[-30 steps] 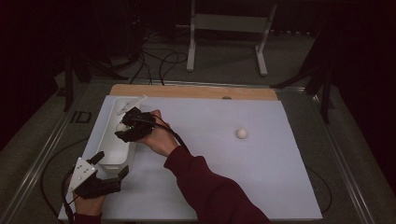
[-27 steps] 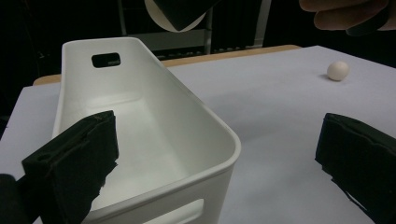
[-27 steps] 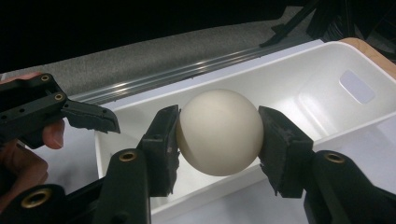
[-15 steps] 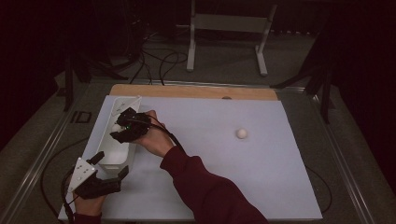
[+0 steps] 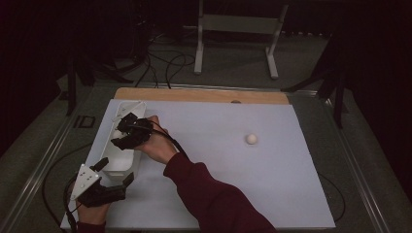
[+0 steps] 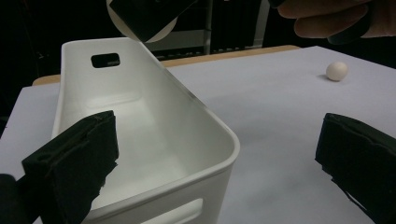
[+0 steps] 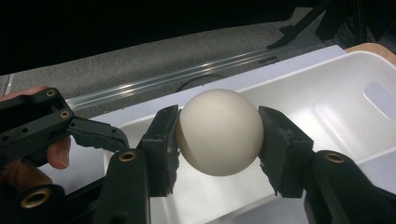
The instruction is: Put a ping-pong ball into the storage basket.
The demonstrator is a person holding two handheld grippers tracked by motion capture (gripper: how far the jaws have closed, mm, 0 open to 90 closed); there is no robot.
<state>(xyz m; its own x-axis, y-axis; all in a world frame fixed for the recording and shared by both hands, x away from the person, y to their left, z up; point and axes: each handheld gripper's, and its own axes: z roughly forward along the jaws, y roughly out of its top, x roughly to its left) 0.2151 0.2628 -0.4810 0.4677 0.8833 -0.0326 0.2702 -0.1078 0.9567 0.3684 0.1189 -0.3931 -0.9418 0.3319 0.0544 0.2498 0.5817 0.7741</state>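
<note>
A long white bin (image 5: 115, 166) lies along the left side of the white mat. My right gripper (image 5: 127, 134) hovers over the bin's middle, shut on a white ball (image 7: 219, 126) clamped between its two pads (image 7: 163, 144). The bin's inside (image 7: 336, 107) lies right below that ball. My left gripper (image 5: 112, 175) is open at the bin's near end. Its jaws stand wide apart, one over the bin's inside (image 6: 154, 140) and the other outside over the mat. A second white ball (image 5: 251, 139) rests alone on the mat to the right (image 6: 336, 71).
The white mat (image 5: 218, 184) covers the table, and a wooden strip (image 5: 204, 95) shows along its far edge. A metal rail (image 5: 46, 165) runs down the left side. Cables and a white stand (image 5: 235, 29) are on the floor behind.
My right gripper has carried its ball a little to the left, from the bin's right wall to above its inside. The left gripper and the loose ball have stayed put.
</note>
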